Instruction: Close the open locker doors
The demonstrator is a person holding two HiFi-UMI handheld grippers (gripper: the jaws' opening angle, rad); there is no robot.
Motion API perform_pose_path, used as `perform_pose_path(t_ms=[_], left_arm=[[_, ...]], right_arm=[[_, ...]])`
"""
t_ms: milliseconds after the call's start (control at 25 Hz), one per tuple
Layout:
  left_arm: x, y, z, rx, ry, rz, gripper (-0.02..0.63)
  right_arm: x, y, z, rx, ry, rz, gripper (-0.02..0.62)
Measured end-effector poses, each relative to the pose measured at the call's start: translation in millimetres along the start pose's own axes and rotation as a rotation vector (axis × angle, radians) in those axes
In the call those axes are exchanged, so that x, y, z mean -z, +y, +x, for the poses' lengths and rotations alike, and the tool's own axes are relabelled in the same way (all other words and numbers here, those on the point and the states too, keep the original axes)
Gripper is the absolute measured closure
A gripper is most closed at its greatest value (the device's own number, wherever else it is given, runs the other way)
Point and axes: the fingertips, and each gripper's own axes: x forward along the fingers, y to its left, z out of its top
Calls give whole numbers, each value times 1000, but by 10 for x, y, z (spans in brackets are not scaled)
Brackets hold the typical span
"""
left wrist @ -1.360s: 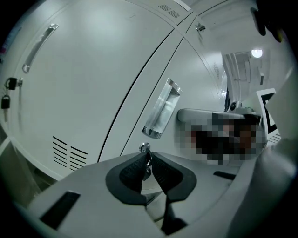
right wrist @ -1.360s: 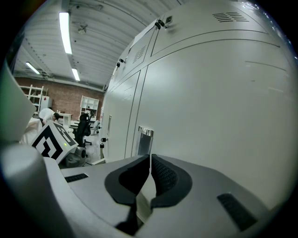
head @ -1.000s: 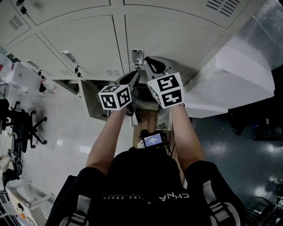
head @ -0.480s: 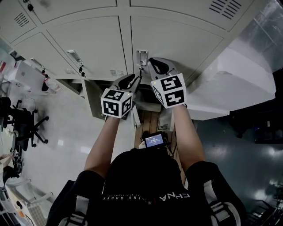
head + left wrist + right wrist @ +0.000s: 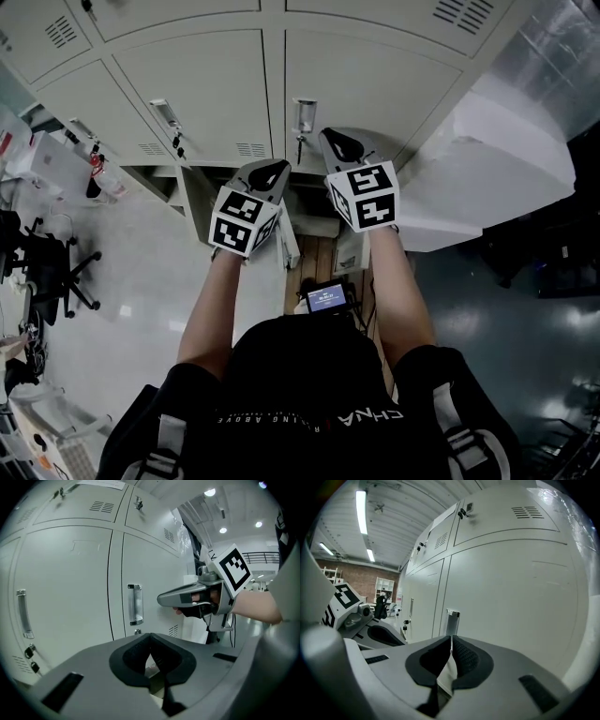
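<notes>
- Pale grey lockers are filling the background of all three views, and a glossy floor is spreading out below them in the head view.
- Low in the bank, an open locker door is standing out from the face, edge-on just under the left gripper. A second open panel is jutting out further left. Only the head view is showing these two; both gripper views are looking higher, at doors sitting flush.
- That left gripper is hovering near the locker face. Its jaws have just been closing and are now clenched together with nothing between them.
- Beside it, the right gripper is pointing at the door next to an upright handle. Whether its tip is touching the metal I cannot tell. Its jaws are pressing together and are empty.
- Only the left gripper view is showing the right gripper side-on, with a hand wrapping its grip, plus round ceiling lights and a railing beyond.
- Only the right gripper view is catching a brick wall, strip lights and keys hanging from a lock.
- Only the head view is taking in an office chair, a white wrapped block and a small lit screen at the person's chest.
- As for writing, the marker cubes are carrying black-and-white squares and no words. White lettering on the dark shirt is appearing upside down and too small to read surely, and the text on the screen is too fine to make out.
</notes>
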Motion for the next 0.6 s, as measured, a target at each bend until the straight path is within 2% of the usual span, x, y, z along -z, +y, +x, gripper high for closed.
perform_pose_path(t_ms=[440,600], left_arm=[[94,-574,-672,97,-66,26,586],[101,-831,-836,169,-125,-40,586]], right_arm=[[262,514,-787,67,52,7,556],[442,671,-1044,75,91,4,557]])
